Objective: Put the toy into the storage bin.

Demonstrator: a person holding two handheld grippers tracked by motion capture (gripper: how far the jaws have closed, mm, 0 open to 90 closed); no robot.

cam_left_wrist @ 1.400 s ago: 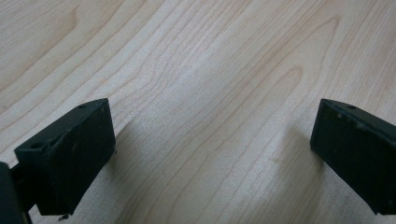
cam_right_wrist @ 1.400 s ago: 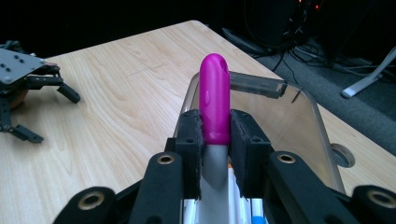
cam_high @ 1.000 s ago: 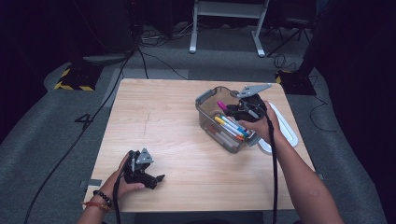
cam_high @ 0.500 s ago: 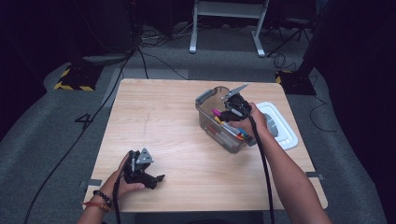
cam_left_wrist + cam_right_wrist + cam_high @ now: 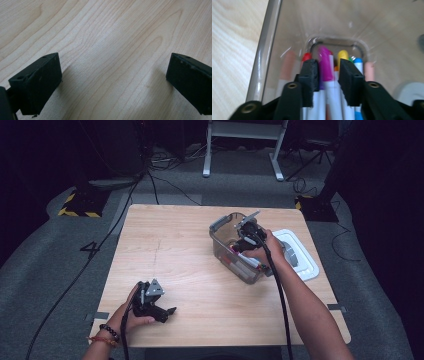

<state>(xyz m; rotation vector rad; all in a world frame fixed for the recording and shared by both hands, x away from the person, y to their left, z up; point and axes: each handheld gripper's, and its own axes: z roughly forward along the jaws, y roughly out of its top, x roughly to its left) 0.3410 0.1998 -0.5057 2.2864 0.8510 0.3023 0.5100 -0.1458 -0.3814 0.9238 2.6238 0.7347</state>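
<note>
A clear plastic bin (image 5: 218, 226) at the table's right holds several coloured markers (image 5: 246, 263). My right gripper (image 5: 239, 247) reaches down into the bin. Its jaws have just been opening. In the right gripper view a purple-capped marker (image 5: 325, 65) lies blurred between the jaws of my right gripper (image 5: 329, 73), with a small gap on one side. Red, yellow, blue and pink caps lie around it on the bin floor. My left gripper (image 5: 168, 312) rests on the table near the front left. In the left gripper view, my left gripper (image 5: 112, 82) stands open over bare wood.
The bin's white lid (image 5: 306, 263) lies flat on the table just right of the bin, under my right forearm. The wooden table (image 5: 170, 250) stands on grey floor with cables and a white stand behind it.
My right gripper moved left from over the lid and down into the bin. Its jaws have parted around the purple marker. The left gripper kept still.
</note>
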